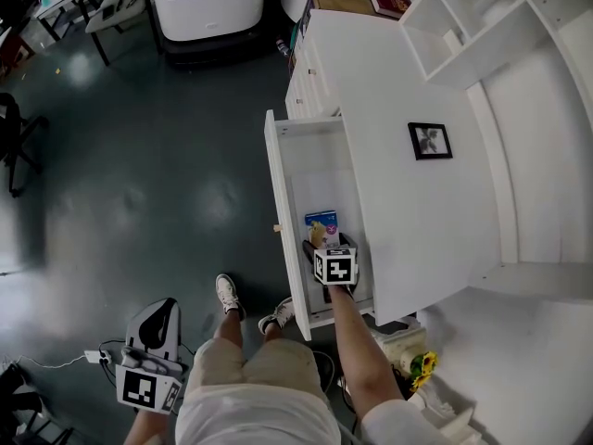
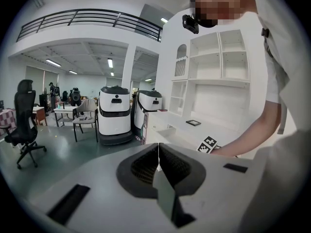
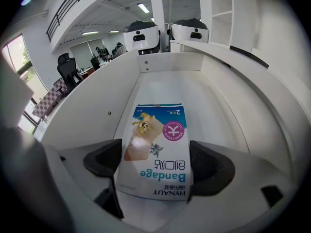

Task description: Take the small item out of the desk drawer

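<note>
Bandage box (image 3: 156,152) lengthwise along drawer (image 3: 92,101)

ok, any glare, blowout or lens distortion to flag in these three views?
Head view: soft glare patches on the dark floor; the white desk top is nearly blown out. Left gripper view: strong fisheye bows the railing, corners vignetted black. Right gripper view: same fisheye curves the drawer walls; bandage box print reads sharp.

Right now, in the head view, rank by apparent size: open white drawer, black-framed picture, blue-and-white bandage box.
Open white drawer, largest.
Black-framed picture and blue-and-white bandage box: too alike to rank; right gripper hides part of it.
</note>
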